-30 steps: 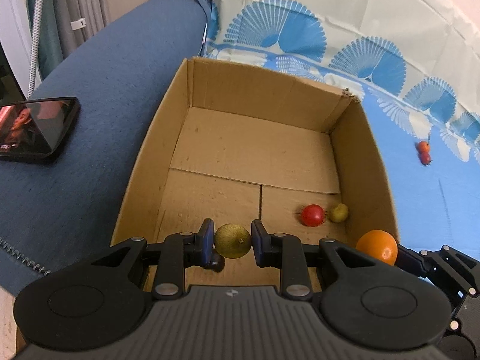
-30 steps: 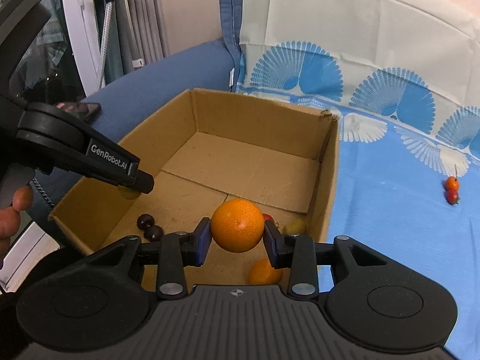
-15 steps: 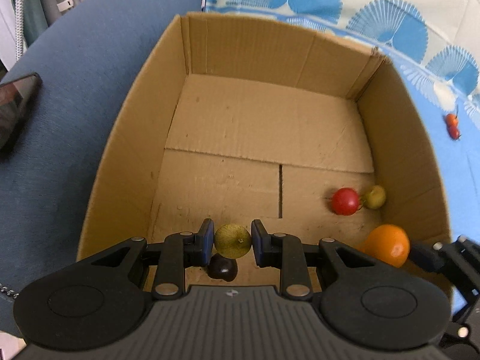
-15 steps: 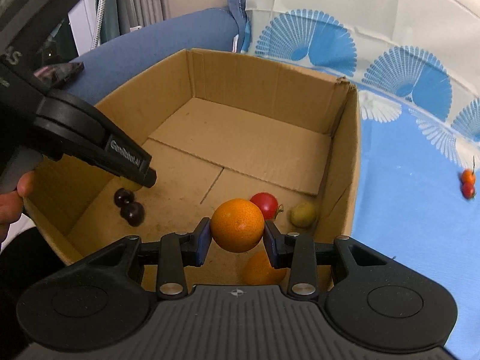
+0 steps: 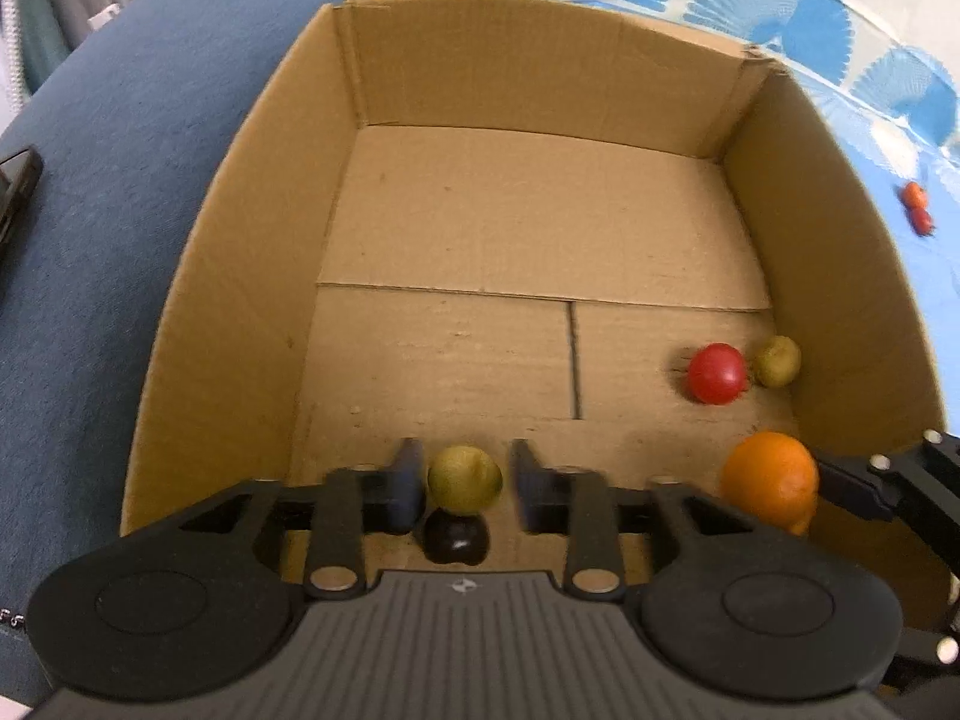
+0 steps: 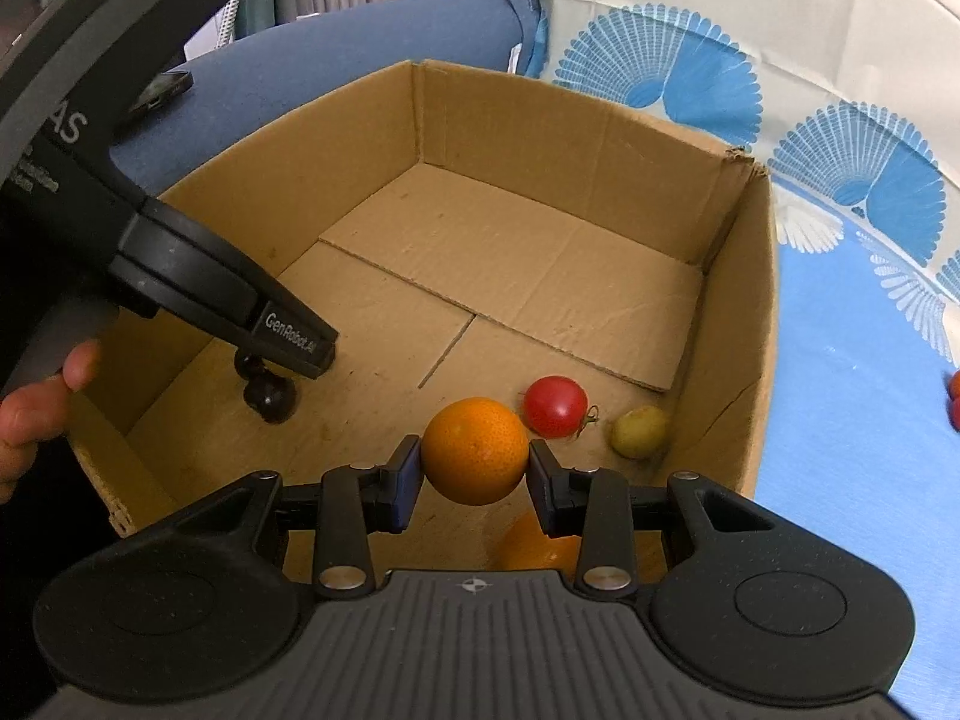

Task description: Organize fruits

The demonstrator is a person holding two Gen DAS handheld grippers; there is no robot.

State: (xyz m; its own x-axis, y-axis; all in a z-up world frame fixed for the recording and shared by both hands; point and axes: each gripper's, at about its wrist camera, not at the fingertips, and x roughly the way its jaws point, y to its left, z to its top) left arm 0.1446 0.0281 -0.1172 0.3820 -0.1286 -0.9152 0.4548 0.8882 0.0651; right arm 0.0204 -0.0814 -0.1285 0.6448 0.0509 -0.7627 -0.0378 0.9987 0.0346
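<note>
Both grippers have sunk into the cardboard box (image 5: pixel 252 276); the left gripper (image 5: pixel 465 483) fingers are opening off the green fruit (image 5: pixel 465 478) above a dark fruit (image 5: pixel 456 537), so the right gripper (image 6: pixel 474 468), clenched on the orange (image 6: pixel 474 450), should release low beside the red tomato (image 6: pixel 555 405).

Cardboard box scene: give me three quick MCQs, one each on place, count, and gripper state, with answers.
1. Where does the red tomato lie?
A. on the blue cloth
B. in the brown cardboard box
C. on the dark phone

2. How many orange fruits show in the right wrist view?
A. one
B. two
C. four

3. What is between the right gripper's pads?
A. round orange fruit
B. a dark plum
C. nothing

Answers: 1 B, it rests on the box floor beside a small green fruit. 2 B, one held, another orange fruit below it. 3 A, both pads press its sides.
</note>
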